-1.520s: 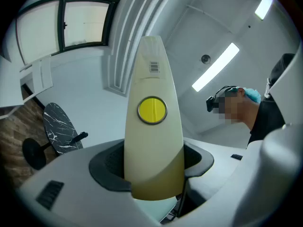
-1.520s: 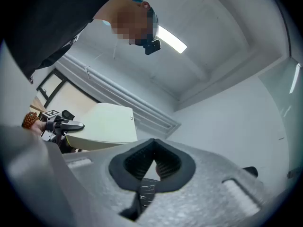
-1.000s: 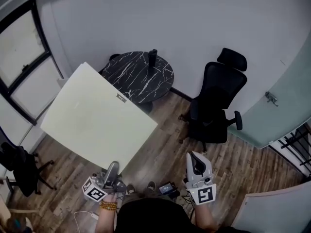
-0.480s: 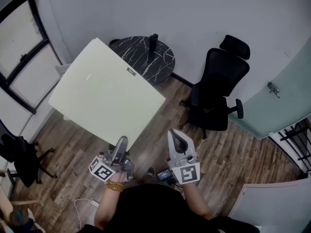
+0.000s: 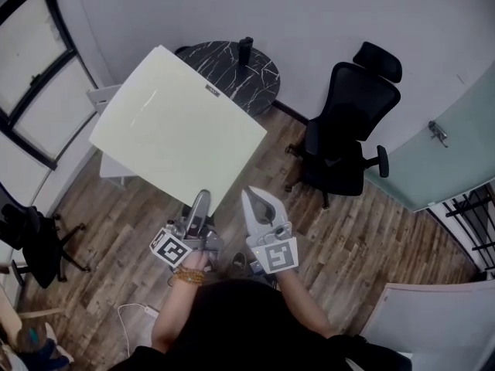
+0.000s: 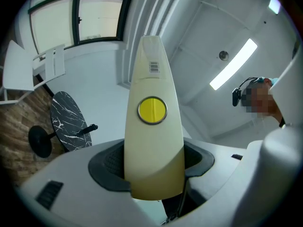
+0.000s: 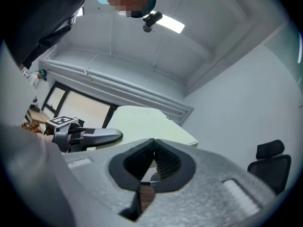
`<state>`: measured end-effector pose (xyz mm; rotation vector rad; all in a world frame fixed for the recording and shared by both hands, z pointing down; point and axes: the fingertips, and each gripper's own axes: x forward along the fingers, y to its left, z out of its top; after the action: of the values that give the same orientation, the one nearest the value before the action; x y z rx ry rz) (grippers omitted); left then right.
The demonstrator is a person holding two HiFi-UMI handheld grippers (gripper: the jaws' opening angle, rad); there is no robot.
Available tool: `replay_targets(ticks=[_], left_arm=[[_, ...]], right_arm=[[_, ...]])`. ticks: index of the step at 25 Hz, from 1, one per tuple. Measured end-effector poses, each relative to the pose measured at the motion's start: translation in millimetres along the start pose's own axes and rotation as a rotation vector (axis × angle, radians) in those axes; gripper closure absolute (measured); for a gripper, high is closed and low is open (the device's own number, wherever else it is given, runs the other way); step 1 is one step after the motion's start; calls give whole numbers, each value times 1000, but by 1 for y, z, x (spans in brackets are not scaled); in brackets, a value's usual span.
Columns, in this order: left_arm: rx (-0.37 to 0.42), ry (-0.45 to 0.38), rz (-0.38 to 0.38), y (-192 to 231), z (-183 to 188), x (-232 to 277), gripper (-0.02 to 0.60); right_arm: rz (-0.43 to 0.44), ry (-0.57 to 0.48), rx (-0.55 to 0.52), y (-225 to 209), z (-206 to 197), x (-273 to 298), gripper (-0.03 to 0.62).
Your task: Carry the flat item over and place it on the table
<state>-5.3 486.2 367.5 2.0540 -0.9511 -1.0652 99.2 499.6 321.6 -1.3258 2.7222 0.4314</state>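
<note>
The flat item is a large cream board (image 5: 178, 126), held tilted above the floor, its far corner over the round black marble table (image 5: 259, 76). My left gripper (image 5: 201, 204) is shut on the board's near edge. In the left gripper view the board (image 6: 154, 126) stands edge-on between the jaws, with a yellow dot on it. Just right of the left gripper, under the board's near corner, my right gripper (image 5: 257, 201) is shut with nothing between its pads (image 7: 163, 163). The right gripper view also shows the board (image 7: 142, 122).
A dark bottle (image 5: 246, 50) stands on the marble table. A black office chair (image 5: 344, 130) is on the right by a pale door (image 5: 456, 141). A white stand (image 5: 104, 99) is at the left under the board, and another black chair (image 5: 31, 246) at the far left.
The board has swung up and farther away, covering more of the marble table. My right gripper moved left toward the left gripper; the left gripper rose slightly to the right.
</note>
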Motion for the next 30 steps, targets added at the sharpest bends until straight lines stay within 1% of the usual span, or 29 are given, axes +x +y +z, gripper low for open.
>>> replay_targets(ticks=[2, 4, 6, 8, 12, 14, 16, 20, 24, 28, 30], left_arm=[[6, 5, 5, 2, -5, 5, 290], [9, 12, 14, 7, -11, 9, 290], [13, 25, 31, 12, -14, 9, 290], [33, 33, 56, 20, -12, 10, 290], [58, 38, 53, 25, -11, 21, 290], [66, 35, 54, 26, -11, 23, 290], [59, 28, 53, 27, -16, 27, 290], [42, 19, 49, 31, -16, 39, 290], [28, 33, 38, 43, -11, 48, 288], [6, 58, 28, 61, 4, 56, 288], [-7, 73, 20, 73, 13, 62, 288]], right_arm=[[-17, 21, 43, -6, -10, 0, 595], [-26, 23, 59, -11, -18, 0, 595], [-18, 22, 61, -10, -23, 4, 595], [2, 42, 59, -10, -28, 8, 595], [26, 63, 22, -23, -36, 12, 595], [21, 53, 32, -28, -38, 12, 595], [18, 39, 46, -34, -38, 13, 595], [43, 74, 21, -36, -46, 23, 595], [18, 87, 18, -44, -53, 35, 595], [-4, 132, -13, -47, -65, 55, 595], [-22, 134, -19, -48, -67, 70, 595]])
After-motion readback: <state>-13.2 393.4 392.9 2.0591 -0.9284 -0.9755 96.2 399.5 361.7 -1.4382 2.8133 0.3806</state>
